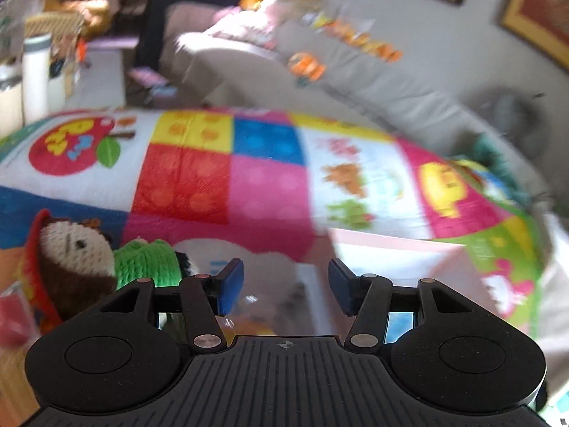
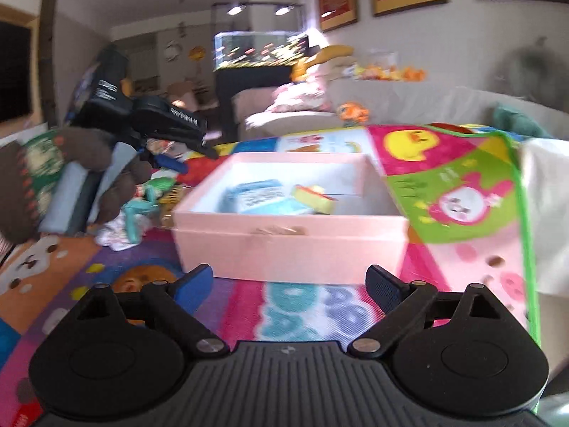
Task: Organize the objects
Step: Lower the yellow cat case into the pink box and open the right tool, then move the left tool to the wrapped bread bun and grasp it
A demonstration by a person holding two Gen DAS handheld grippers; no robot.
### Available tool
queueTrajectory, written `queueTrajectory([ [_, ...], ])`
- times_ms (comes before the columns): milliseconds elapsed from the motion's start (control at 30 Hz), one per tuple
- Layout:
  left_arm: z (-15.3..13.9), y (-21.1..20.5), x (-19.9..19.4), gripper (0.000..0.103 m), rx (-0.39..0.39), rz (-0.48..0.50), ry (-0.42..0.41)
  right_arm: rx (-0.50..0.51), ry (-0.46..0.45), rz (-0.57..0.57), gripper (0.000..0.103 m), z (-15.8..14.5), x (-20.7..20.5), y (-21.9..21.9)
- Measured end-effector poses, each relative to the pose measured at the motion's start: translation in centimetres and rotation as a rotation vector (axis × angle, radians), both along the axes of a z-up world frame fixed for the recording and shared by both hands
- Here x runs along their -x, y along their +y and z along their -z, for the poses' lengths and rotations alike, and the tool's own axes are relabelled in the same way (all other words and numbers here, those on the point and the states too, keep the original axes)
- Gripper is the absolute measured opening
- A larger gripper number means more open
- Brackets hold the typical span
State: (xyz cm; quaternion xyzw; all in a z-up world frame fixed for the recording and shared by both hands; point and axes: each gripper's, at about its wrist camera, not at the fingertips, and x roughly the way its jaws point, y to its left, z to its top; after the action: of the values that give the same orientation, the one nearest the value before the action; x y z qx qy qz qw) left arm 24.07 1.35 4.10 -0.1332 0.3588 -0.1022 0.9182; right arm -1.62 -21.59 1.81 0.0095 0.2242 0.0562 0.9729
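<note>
A pink box (image 2: 291, 245) stands open on the colourful play mat (image 2: 295, 306). Inside lie a blue packet (image 2: 259, 195) and a yellow and red toy (image 2: 314, 197). My right gripper (image 2: 288, 284) is open and empty, just in front of the box. My left gripper (image 1: 286, 290) is open and empty above the mat, over a clear shiny item that is too blurred to name. A crocheted doll (image 1: 78, 263) with a green knit part (image 1: 149, 261) lies at its left. The left gripper (image 2: 170, 142) also shows in the right wrist view, over a pile of toys (image 2: 142, 199).
A beige sofa (image 1: 391, 82) with orange toys (image 1: 307, 66) stands behind the mat. A fish tank (image 2: 259, 49) is at the back. A white bottle (image 1: 35, 74) stands far left. The mat's right edge folds up over white fabric (image 2: 547, 213).
</note>
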Motion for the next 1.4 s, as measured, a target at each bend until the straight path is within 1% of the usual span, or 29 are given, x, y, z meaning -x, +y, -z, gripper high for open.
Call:
queueTrajectory([
  [33,0.5,0.0,-1.1,0.059,-0.008,-0.017,0.027,-0.012,-0.016,0.017,0.093,0.2,0.4,-0.2],
  [67,0.8,0.2,-1.7,0.060,0.009,-0.029,0.032,-0.033,-0.035,0.027,0.093,0.2,0.7,-0.5],
  [100,1.0,0.4,-2.3,0.058,0.032,-0.040,0.044,-0.049,-0.063,0.034,0.095,0.1,1.2,-0.7],
  [133,1.3,0.5,-3.1,0.052,0.046,-0.052,0.080,-0.058,-0.084,0.037,0.101,0.1,1.5,-0.8],
  [167,1.5,0.4,-3.4,0.048,0.047,-0.053,0.109,-0.066,-0.099,0.040,0.103,0.2,1.8,-1.0],
  [200,1.8,0.3,-3.5,0.047,0.041,-0.043,0.132,-0.067,-0.104,0.038,0.103,0.3,1.9,-1.0],
  [267,2.1,-0.1,-3.0,0.044,0.001,-0.010,0.150,-0.056,-0.112,0.032,0.103,0.3,2.1,-0.7],
  [333,2.2,-0.1,-1.4,0.039,-0.020,0.032,0.164,-0.054,-0.123,0.026,0.103,0.2,2.7,-0.6],
  [400,2.0,0.2,0.7,0.038,-0.015,0.081,0.161,-0.062,-0.128,0.022,0.103,0.1,2.6,-0.7],
  [533,2.1,1.1,6.3,0.037,0.033,0.161,0.171,-0.075,-0.120,0.021,0.103,-0.1,2.5,-1.0],
  [633,1.9,1.0,10.8,0.037,0.028,0.249,0.157,-0.072,-0.118,0.023,0.103,-0.2,2.7,-0.9],
  [700,1.3,1.4,13.6,0.037,0.047,0.277,0.131,-0.069,-0.117,0.026,0.103,-0.2,2.6,-0.9],
  [767,-0.1,2.3,16.9,0.037,0.076,0.280,0.056,-0.064,-0.112,0.032,0.103,-0.2,2.6,-0.8],
  [800,-0.7,2.9,18.4,0.037,0.075,0.269,0.013,-0.061,-0.110,0.034,0.103,-0.2,2.5,-0.7],
  [867,-1.9,3.7,21.4,0.037,0.023,0.232,-0.075,-0.055,-0.104,0.032,0.103,-0.2,2.4,-0.6],
  [933,-2.3,4.2,24.0,0.037,-0.052,0.199,-0.136,-0.041,-0.088,0.033,0.103,-0.2,2.2,-0.4],
  [967,-2.2,4.3,24.8,0.037,-0.075,0.197,-0.137,-0.032,-0.077,0.033,0.103,-0.3,2.1,-0.2],
  [1000,-2.1,4.2,25.2,0.037,-0.091,0.204,-0.128,-0.051,-0.049,0.019,0.103,-0.5,2.1,0.0],
  [1067,-1.6,3.9,26.1,0.037,-0.119,0.233,-0.112,-0.153,0.010,-0.079,0.103,-1.2,2.1,0.4],
  [1100,-1.4,3.6,26.4,0.037,-0.136,0.239,-0.112,-0.184,0.025,-0.139,0.103,-1.6,2.3,1.1],
  [1133,-1.2,3.3,26.6,0.037,-0.158,0.239,-0.117,-0.177,0.030,-0.179,0.103,-2.0,2.5,2.0],
  [1200,-1.3,2.8,26.7,0.037,-0.179,0.239,-0.135,-0.115,0.038,-0.235,0.103,-2.3,2.4,4.2],
  [1267,-1.4,2.7,26.9,0.037,-0.181,0.238,-0.144,-0.045,0.067,-0.254,0.103,-1.9,1.9,5.5],
  [1333,-1.3,2.5,26.9,0.037,-0.179,0.236,-0.146,0.035,0.083,-0.198,0.103,-1.4,1.3,5.7],
  [1400,-1.0,2.1,26.6,0.037,-0.177,0.232,-0.143,0.100,0.068,-0.100,0.103,-1.0,1.2,4.6],
])
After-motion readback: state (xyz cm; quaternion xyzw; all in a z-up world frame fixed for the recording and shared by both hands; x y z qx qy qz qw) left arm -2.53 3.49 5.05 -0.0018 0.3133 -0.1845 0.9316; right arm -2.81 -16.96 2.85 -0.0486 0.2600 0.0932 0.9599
